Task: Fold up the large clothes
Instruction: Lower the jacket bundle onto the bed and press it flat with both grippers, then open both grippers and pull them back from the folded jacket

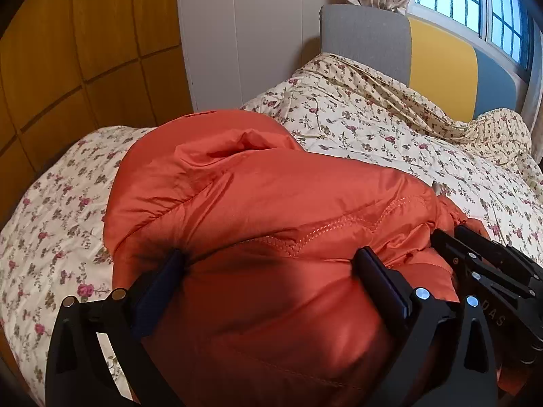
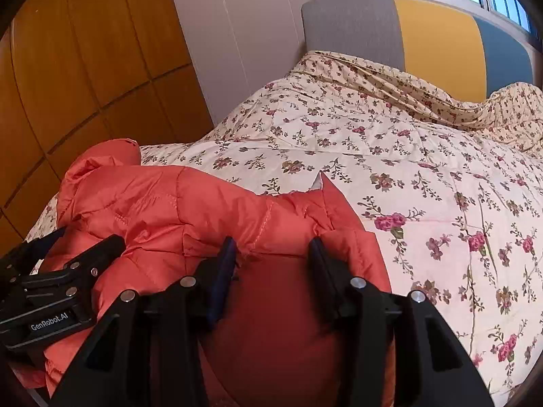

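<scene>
Orange puffer jacket (image 1: 271, 203) bunched on near left of floral bed (image 1: 373, 129) | left claw (image 1: 268, 264) spread, fingers pressed into jacket fabric | right claw (image 2: 271, 251) spread likewise, at jacket's right edge; both claws close together

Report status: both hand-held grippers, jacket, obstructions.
Left hand-held gripper open, fingers pressed into orange puffer jacket. Right hand-held gripper open, same jacket. Jacket bunched on floral quilt. Nothing blocking.
</scene>
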A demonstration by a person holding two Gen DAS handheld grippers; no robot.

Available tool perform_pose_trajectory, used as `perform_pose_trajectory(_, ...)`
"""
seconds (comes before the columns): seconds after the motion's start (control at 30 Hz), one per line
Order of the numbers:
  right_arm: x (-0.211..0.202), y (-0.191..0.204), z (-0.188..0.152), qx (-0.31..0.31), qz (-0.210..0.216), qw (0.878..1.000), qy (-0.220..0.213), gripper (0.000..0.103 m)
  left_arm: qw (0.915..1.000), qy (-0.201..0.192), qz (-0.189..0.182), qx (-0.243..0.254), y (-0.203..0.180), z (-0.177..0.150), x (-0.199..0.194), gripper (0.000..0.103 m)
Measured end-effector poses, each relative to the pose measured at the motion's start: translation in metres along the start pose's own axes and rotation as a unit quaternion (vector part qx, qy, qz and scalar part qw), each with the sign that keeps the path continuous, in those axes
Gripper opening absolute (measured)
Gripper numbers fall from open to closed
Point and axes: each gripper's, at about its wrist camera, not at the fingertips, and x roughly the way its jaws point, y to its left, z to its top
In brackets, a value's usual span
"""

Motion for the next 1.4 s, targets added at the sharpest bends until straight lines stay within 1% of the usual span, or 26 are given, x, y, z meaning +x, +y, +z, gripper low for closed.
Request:
perform_pose_trajectory(0.1, -0.011, 0.004, -0.004, -0.010, -0.012, 1.000, -0.007, 0.046, 0.9999, -0.008, 0.006, 0.006, -0.002, -0.003, -0.007, 0.100)
perform_pose_trajectory(0.17, -0.025, 0.007, -0.010, -0.016, -0.012, 1.000, -0.012, 0.052, 0.9999, -0.009, 0.009, 0.008, -0.004, -0.007, -0.016, 0.100)
perform_pose_trajectory(0.27, -0.056, 0.008, -0.022, -0.013, -0.002, 0.999, -0.032, 0.054, 0.9999, -0.004, -0.014, -0.002, 0.002, -0.012, -0.040, 0.100)
perform_pose_trajectory(0.33, -0.078, 0.009, -0.034, -0.009, 0.002, 0.999, -0.042, 0.055, 0.9992, -0.014, -0.034, -0.013, 0.006, -0.020, -0.065, 0.100)
perform_pose_trajectory(0.37, -0.086, 0.009, -0.039, -0.007, 0.005, 0.999, -0.042, 0.055, 0.9990, -0.018, -0.038, -0.014, 0.005, -0.025, -0.074, 0.100)
perform_pose_trajectory(0.47, -0.111, 0.017, -0.059, 0.003, 0.018, 0.999, -0.041, 0.058, 0.9978, -0.029, -0.056, -0.018, 0.001, -0.052, -0.103, 0.100)
perform_pose_trajectory(0.53, -0.123, 0.021, -0.072, 0.009, 0.021, 0.999, -0.032, 0.058, 0.9979, -0.033, -0.054, -0.011, -0.006, -0.079, -0.112, 0.100)
perform_pose_trajectory(0.6, -0.130, 0.023, -0.087, 0.015, 0.024, 0.999, -0.020, 0.058, 0.9972, -0.055, -0.048, -0.013, -0.010, -0.100, -0.120, 0.100)
perform_pose_trajectory(0.63, -0.130, 0.025, -0.091, 0.009, 0.019, 1.000, -0.014, 0.058, 0.9970, -0.059, -0.047, -0.016, -0.010, -0.110, -0.123, 0.100)
perform_pose_trajectory(0.73, -0.132, 0.029, -0.102, -0.009, 0.007, 1.000, -0.005, 0.058, 0.9973, -0.054, -0.043, -0.024, -0.010, -0.125, -0.122, 0.100)
perform_pose_trajectory(0.77, -0.134, 0.028, -0.102, -0.004, 0.007, 1.000, -0.002, 0.058, 0.9975, -0.052, -0.043, -0.020, -0.008, -0.126, -0.125, 0.100)
perform_pose_trajectory(0.83, -0.145, 0.026, -0.102, 0.024, 0.021, 1.000, 0.000, 0.059, 0.9980, -0.043, -0.046, -0.011, -0.007, -0.123, -0.134, 0.100)
perform_pose_trajectory(0.93, -0.167, 0.030, -0.104, 0.040, 0.041, 0.998, -0.003, 0.070, 0.9987, -0.042, -0.026, 0.011, -0.009, -0.124, -0.156, 0.100)
perform_pose_trajectory(1.0, -0.184, 0.039, -0.107, 0.034, 0.056, 0.998, -0.006, 0.074, 0.9985, -0.050, -0.012, 0.018, -0.010, -0.131, -0.172, 0.100)
perform_pose_trajectory(1.03, -0.192, 0.044, -0.108, 0.027, 0.058, 0.998, -0.007, 0.079, 0.9983, -0.054, -0.009, 0.018, -0.010, -0.134, -0.178, 0.100)
perform_pose_trajectory(1.07, -0.198, 0.050, -0.109, 0.019, 0.055, 0.998, -0.009, 0.083, 0.9983, -0.056, -0.003, 0.018, -0.011, -0.138, -0.187, 0.100)
perform_pose_trajectory(1.1, -0.207, 0.055, -0.111, 0.008, 0.051, 0.999, -0.015, 0.085, 0.9981, -0.058, 0.007, 0.018, -0.012, -0.141, -0.194, 0.100)
perform_pose_trajectory(1.13, -0.217, 0.059, -0.113, 0.000, 0.047, 0.999, -0.020, 0.091, 0.9977, -0.063, 0.018, 0.020, -0.012, -0.145, -0.203, 0.100)
perform_pose_trajectory(1.17, -0.223, 0.062, -0.115, -0.005, 0.043, 0.999, -0.024, 0.098, 0.9974, -0.066, 0.019, 0.021, -0.013, -0.148, -0.210, 0.100)
perform_pose_trajectory(1.2, -0.231, 0.064, -0.117, -0.010, 0.037, 0.999, -0.030, 0.101, 0.9972, -0.070, 0.015, 0.019, -0.010, -0.150, -0.216, 0.100)
perform_pose_trajectory(1.27, -0.246, 0.068, -0.121, -0.017, 0.016, 0.999, -0.038, 0.101, 0.9970, -0.076, 0.012, 0.008, -0.007, -0.154, -0.231, 0.100)
perform_pose_trajectory(1.4, -0.260, 0.066, -0.127, -0.010, -0.009, 1.000, -0.026, 0.101, 0.9968, -0.075, 0.015, -0.024, 0.001, -0.157, -0.249, 0.100)
